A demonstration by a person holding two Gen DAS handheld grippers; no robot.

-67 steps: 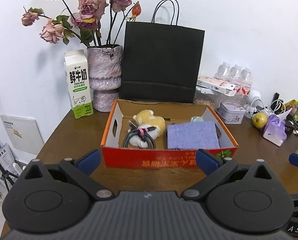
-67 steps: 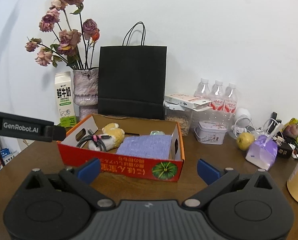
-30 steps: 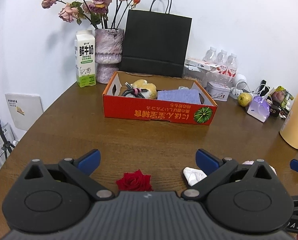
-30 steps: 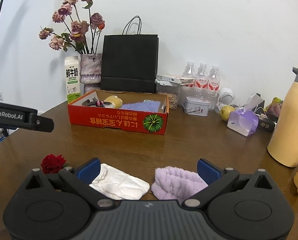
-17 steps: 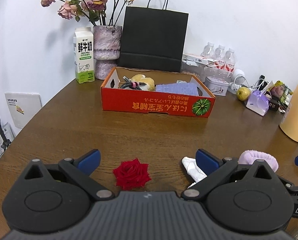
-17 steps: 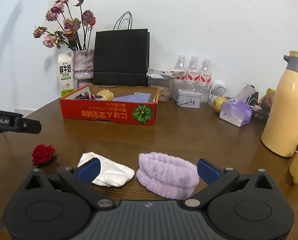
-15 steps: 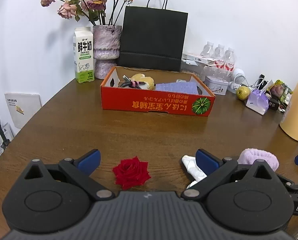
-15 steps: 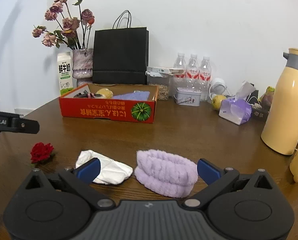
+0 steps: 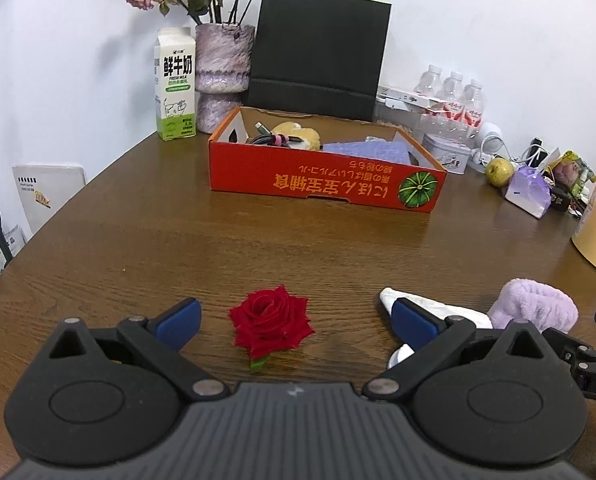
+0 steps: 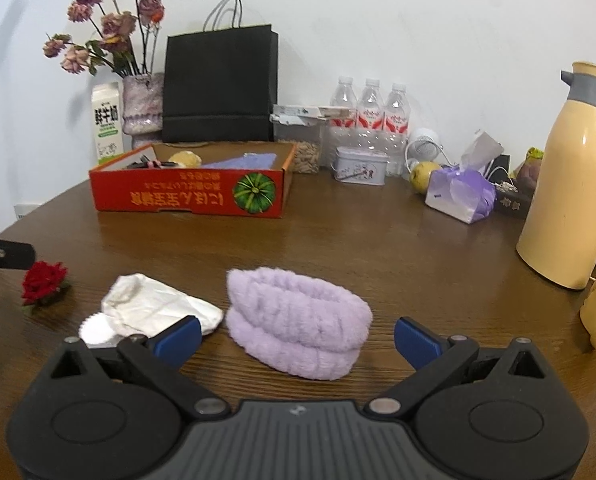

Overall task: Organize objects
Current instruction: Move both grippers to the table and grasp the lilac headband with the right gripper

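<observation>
On my wooden table [image 9: 138,240] the red box [image 9: 326,180] sat at the back. Nearer me lay the lilac headband [image 10: 298,320], the white cloth [image 10: 154,312], then the red rose [image 9: 272,322]. My left gripper [image 9: 294,320] was spread around the rose, my right gripper [image 10: 298,338] spread at the headband, both empty.
</observation>
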